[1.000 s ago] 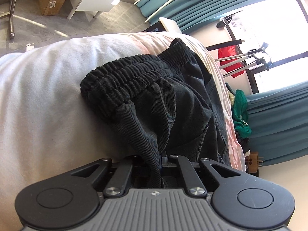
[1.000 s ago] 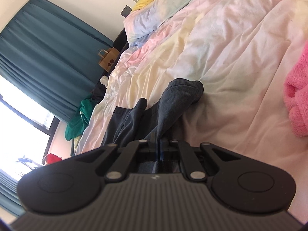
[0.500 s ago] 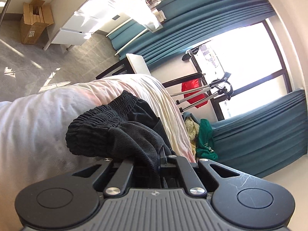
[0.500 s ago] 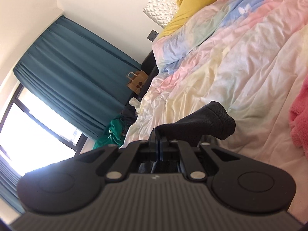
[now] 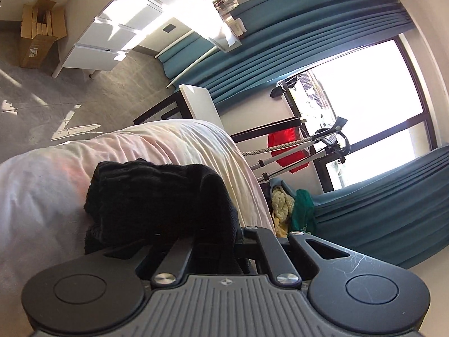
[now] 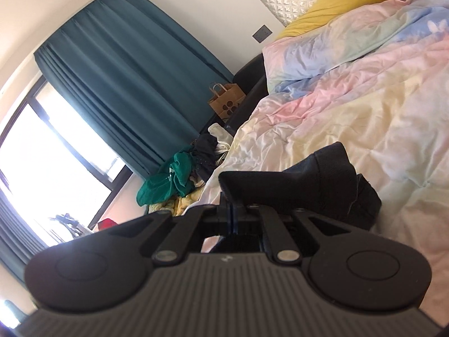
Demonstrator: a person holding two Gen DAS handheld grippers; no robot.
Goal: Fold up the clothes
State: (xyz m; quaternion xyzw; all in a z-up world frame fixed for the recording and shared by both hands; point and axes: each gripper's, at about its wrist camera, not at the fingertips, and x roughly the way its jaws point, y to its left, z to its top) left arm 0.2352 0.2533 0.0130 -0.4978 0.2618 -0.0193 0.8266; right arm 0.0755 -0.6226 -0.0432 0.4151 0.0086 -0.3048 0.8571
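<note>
Fingers of the left gripper (image 5: pixel 238 241) and right gripper (image 6: pixel 234 210): both pinched closed on the black trousers (image 5: pixel 157 196). Garment bunched directly ahead of each, lifted over the duvet (image 6: pixel 378 106) near its window-side edge, one end per gripper; long axis apparently spanning between them, neither nearer.

Both grippers are rising: the black trousers (image 5: pixel 157 199), flat on the bed (image 6: pixel 364 106) 1 s ago, are now bunching against the fingers.

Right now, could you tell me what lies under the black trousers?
The pastel bedcover spreads beneath the black trousers, which both grippers pinch. The trousers hide the bedding directly below them.
</note>
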